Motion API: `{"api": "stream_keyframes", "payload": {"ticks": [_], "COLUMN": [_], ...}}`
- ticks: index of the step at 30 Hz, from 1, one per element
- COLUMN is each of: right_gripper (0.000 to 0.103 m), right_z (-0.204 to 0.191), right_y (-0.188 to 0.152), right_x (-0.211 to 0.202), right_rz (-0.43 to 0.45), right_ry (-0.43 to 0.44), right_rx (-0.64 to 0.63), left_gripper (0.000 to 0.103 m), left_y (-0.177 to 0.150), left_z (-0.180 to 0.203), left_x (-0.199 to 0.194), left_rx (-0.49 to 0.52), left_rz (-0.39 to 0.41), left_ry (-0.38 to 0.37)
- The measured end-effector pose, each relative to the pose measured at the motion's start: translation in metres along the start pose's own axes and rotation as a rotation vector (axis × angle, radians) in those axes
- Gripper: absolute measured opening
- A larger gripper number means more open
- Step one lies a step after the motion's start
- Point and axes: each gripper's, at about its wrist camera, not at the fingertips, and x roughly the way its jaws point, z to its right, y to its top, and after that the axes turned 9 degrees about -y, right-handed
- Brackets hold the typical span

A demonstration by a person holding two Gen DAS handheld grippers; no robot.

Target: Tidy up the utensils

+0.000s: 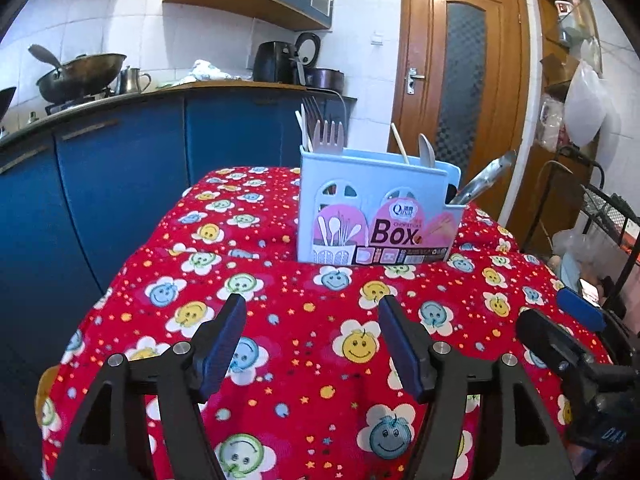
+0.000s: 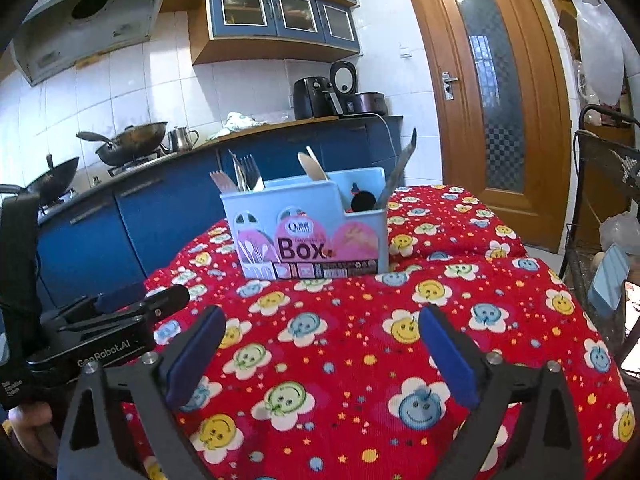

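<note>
Both your claws hang empty, left claw [image 1: 312,312] spread, right claw [image 2: 322,322] wide, over the red cloth [image 1: 304,360]; the utensil box [image 1: 376,216] stands at the far side, cutlery upright inside.

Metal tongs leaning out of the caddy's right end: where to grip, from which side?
Best guess: grip the tongs on the exposed upper shaft, above the blue utensil box rim. Come from the right and above; they lean out over that end, their lower part is hidden inside, and the right gripper stands open, empty.

Left gripper [image 1: 312,316], right gripper [image 2: 322,326]: fingers apart, empty.
</note>
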Motion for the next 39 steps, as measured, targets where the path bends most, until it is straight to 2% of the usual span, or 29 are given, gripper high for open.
{"api": "stream_keyframes", "payload": {"ticks": [9,39], "right_gripper": [0.099,0.099], "right_z": [0.0028,0.0045], "right_y": [-0.0075,-0.0084], "right_x": [0.0002,0.0009], "right_rz": [0.022,0.016], "right_ry": [-0.047,-0.045], "right_rx": [0.003,0.017], "left_gripper": [0.07,0.07], "left_y": [-0.0049,-0.0052], "left_z": [0.0002,0.0028], "left_x": [0.0007,-0.0018], "left_rx": [-0.01,0.003], "left_rz": [0.008,0.024], "left_ry": [0.012,0.031]}}
